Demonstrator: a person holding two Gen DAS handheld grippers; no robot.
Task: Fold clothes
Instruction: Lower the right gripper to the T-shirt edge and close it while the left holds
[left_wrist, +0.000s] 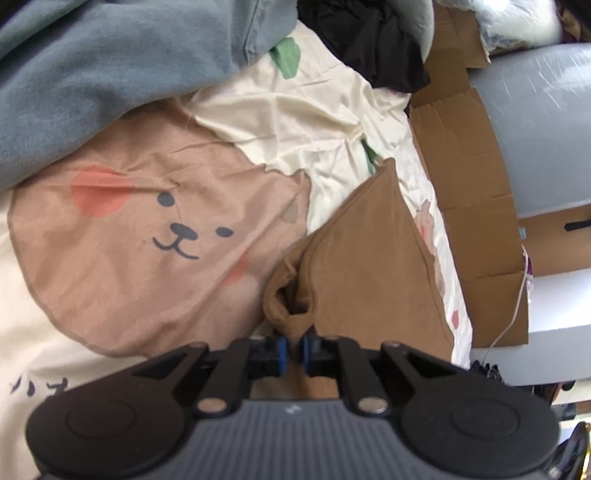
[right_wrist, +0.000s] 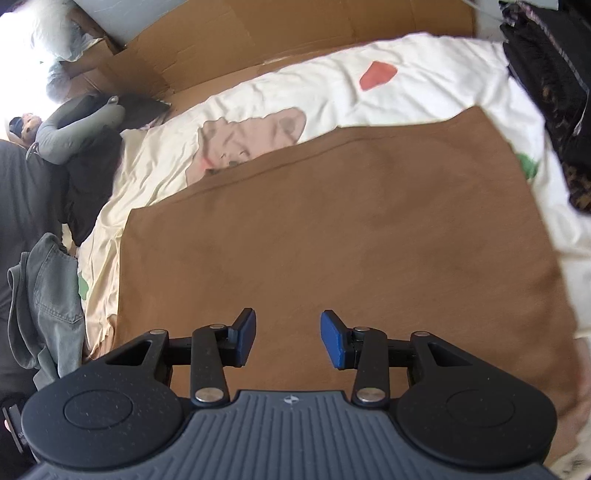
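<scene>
The left claw (left_wrist: 291, 350) pinched a bunched fold of the brown cloth (left_wrist: 365, 266), its blue pads (left_wrist: 281, 350) nearly together with the fabric between them. From that pinch the cloth rose in a peaked, tent-like shape, one rolled edge curling open just above the pads. It lay on a cream bed sheet (left_wrist: 306, 110) printed with a tan bear face, red patches and green patches. A grey-blue garment (left_wrist: 92, 74) was heaped over the sheet's upper left part, and a black garment (left_wrist: 369, 44) sat at the top edge. Flattened cardboard (left_wrist: 472, 206) ran along the sheet's right side, next to a grey surface.

In the right wrist view, the right claw (right_wrist: 288, 339) stood spread, its pads (right_wrist: 332, 339) apart and nothing between them, hovering over the brown cloth (right_wrist: 332, 229). There the cloth lay spread flat and wide over the bed sheet (right_wrist: 424, 81), covering part of a small printed bear. Denim clothing (right_wrist: 48, 302) was bunched at the sheet's left edge, with a grey garment (right_wrist: 74, 129) and dark cloth farther up that side. Dark patterned fabric (right_wrist: 554, 110) lay at the right edge, and cardboard (right_wrist: 258, 37) stretched beyond the sheet's far side.
</scene>
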